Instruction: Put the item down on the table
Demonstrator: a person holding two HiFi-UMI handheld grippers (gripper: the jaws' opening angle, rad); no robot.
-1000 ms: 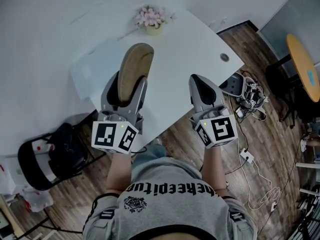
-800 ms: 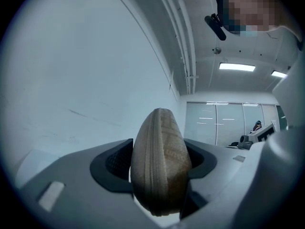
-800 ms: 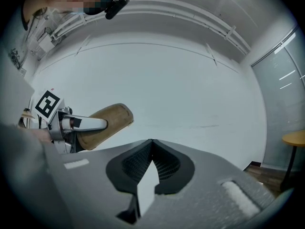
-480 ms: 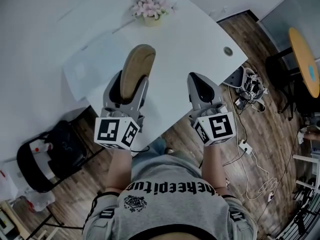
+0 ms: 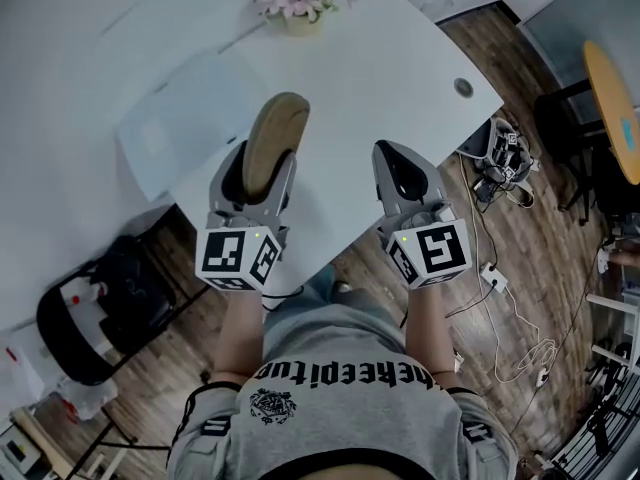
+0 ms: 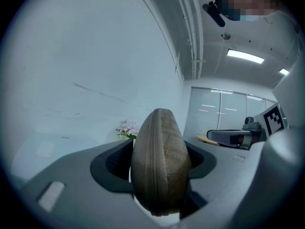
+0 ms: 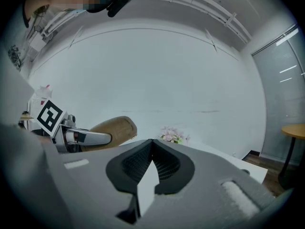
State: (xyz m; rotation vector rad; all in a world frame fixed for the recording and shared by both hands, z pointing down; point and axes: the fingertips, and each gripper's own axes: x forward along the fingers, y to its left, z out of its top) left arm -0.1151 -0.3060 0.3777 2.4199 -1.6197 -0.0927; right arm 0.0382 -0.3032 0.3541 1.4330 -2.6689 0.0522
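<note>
Well, left gripper (image 5: 252,183) has its jaws clamped on the brown zipped case (image 5: 272,138), edge-up, above the white table (image 5: 390,78) and not yet set down, probably lined up for lowering. Right gripper (image 5: 402,178) sits beside it, jaws pressed together on nothing, apparently idle.

Wood plank floor (image 5: 575,238), black chair (image 5: 140,283), round orange table (image 5: 615,98), ceiling lights (image 6: 245,56).
</note>
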